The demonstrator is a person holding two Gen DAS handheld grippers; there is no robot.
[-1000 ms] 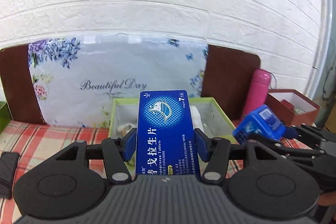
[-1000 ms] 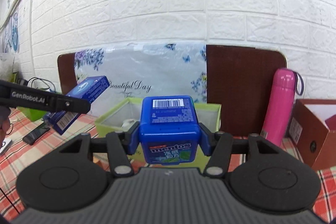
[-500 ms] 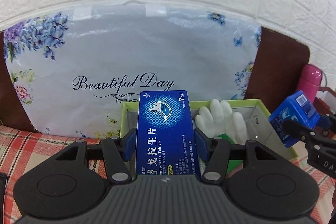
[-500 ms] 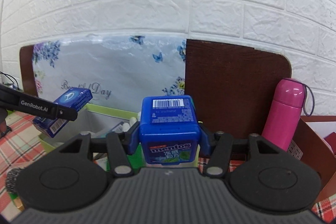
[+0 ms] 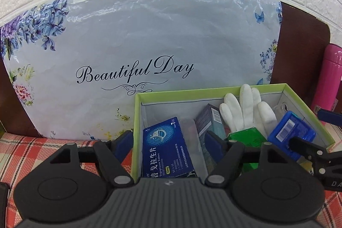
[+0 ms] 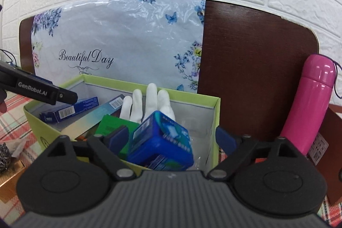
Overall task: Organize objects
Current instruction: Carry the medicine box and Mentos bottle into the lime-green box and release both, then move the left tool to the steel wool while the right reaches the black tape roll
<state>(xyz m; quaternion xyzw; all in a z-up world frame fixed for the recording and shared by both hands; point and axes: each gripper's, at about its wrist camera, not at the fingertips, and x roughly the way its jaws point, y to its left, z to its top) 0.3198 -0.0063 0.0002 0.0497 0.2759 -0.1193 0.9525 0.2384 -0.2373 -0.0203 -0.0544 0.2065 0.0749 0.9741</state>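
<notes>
while both tools hang over the light green open-topped cardboard box (image 5: 213,93), neither grips anything. left tool (image 5: 168,138) stands wide, its blue pads well apart on either side of the box's left wall and a dark blue flat tablet carton (image 5: 166,149) with white chinese lettering. that carton lies inside the box at its left end, leaning against the wall, free of both pads. right tool (image 6: 171,140) likewise stands wide, and the blue cube-shaped plastic mint tub (image 6: 160,142) sits tilted between its pads, inside the box toward the right end; whether it touches the left pad cannot be told.

further contents of the box: a white fabric glove (image 5: 245,108) propped fingers-up against the rear wall, a green packet (image 5: 248,138) in front of the glove, and a grey-teal slim carton (image 5: 210,121) between the tablet carton and the glove.

box rests on a table under a red plaid cloth (image 5: 21,149). behind it leans a pale floral plastic-wrapped board (image 5: 149,40) reading "beautiful day". a pink metal flask (image 6: 310,104) stands upright to the right of the box, apart from it.
</notes>
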